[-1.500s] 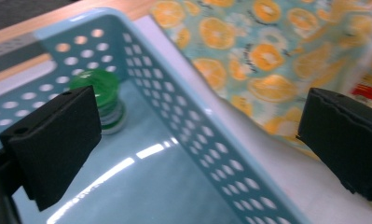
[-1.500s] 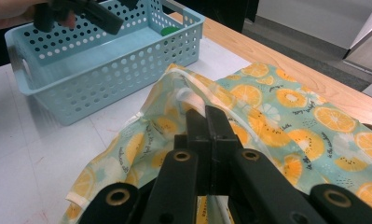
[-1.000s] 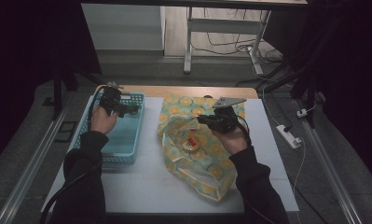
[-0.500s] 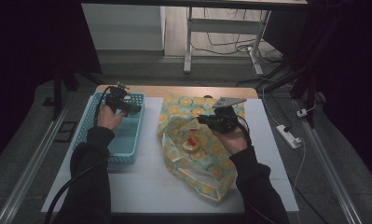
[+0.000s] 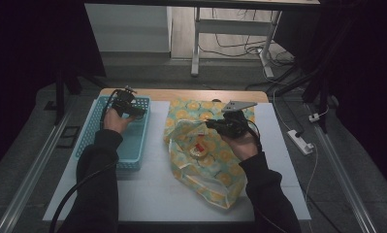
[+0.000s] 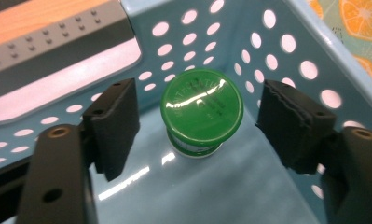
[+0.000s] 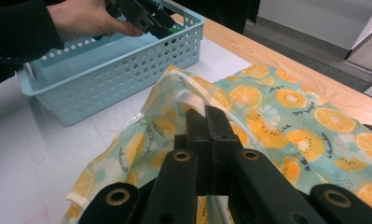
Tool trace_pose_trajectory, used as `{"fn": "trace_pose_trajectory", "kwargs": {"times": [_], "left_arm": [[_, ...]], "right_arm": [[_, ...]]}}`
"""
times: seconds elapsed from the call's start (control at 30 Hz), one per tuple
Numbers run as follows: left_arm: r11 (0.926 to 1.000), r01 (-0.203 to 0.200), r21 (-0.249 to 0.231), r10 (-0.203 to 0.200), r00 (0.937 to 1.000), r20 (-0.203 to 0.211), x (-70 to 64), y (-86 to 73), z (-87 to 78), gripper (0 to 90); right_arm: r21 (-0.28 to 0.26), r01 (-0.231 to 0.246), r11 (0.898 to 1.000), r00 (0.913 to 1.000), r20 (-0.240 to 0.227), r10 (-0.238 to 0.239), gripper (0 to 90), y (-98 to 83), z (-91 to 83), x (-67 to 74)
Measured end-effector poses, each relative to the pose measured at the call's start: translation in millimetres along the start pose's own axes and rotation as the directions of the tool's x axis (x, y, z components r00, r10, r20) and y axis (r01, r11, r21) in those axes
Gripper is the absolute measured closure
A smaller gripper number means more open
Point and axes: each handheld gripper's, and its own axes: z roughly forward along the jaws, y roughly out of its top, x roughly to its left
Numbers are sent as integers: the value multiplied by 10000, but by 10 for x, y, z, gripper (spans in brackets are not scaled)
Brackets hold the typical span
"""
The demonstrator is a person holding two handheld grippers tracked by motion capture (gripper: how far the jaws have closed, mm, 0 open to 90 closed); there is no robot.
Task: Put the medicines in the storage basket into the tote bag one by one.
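Green-lidded jar [image 6: 201,114] upright on the floor of a blue perforated basket [image 5: 133,145], near its far corner. Left gripper [image 6: 200,121] poised over it, jaws just narrowing around the lid, pads not touching. Right gripper [image 7: 207,126] clamped shut on the orange-print bag's [image 5: 208,160] rim.

Power strip [image 5: 299,141] (floor, beside the table [image 5: 152,194])

Jar [image 6: 202,112] in basket [image 5: 133,145], left of bag [image 5: 205,165]
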Motion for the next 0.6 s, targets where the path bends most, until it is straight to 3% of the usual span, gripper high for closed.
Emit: {"fn": "trace_pose_trajectory", "kwargs": {"times": [0.13,0.23,0.4,0.6], "left_arm": [[9999,96,36,-96,10000,-11,-6,16,21,394],[9998,147,156,-148,9999,54,-13,23,26,505],[9987,369,338,-369,9993,5,-21,31,1,515],[9985,536,110,-539,9983,233,-20,36,-98,516]], "right_arm": [[-49,1,10000,10000,-3,-1,900,4,-19,-6],[-55,-14,10000,10000,20,14,900,2,-22,-12],[-60,-5,10000,10000,6,5,900,2,-20,-9],[-36,6,10000,10000,19,-6,900,1,-12,-5]]}}
